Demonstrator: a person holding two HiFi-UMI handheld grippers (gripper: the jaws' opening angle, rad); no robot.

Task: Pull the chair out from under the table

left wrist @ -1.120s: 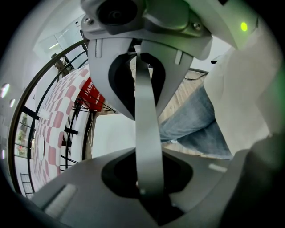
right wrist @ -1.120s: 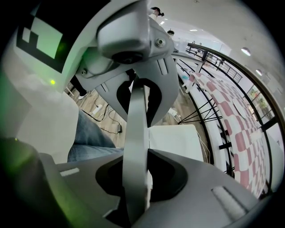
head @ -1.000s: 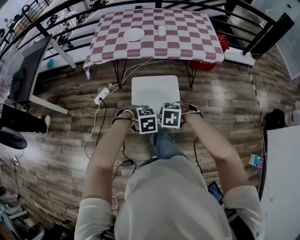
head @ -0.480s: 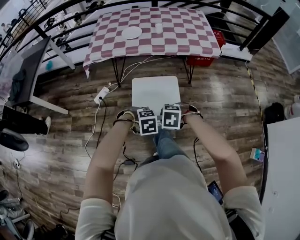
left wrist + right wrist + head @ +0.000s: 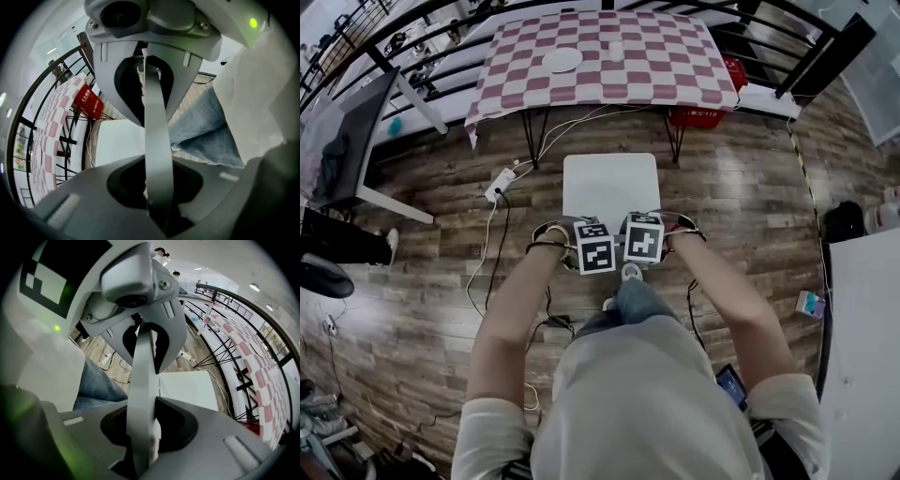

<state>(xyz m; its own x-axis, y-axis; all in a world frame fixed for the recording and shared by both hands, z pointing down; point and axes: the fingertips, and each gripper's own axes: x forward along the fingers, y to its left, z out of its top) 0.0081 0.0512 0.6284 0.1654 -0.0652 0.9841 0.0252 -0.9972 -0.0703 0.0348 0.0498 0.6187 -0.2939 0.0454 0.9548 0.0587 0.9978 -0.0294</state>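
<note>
Head view: wood-plank floor. Table, red/white check cloth, at top of frame. Chair, white seat, stands out from under table, betw. table legs and person. L gripper & R gripper side by side at chair's near edge, each clamped on backrest rail, which fills gap betw. jaws. White plate and small cup on cloth.
</note>
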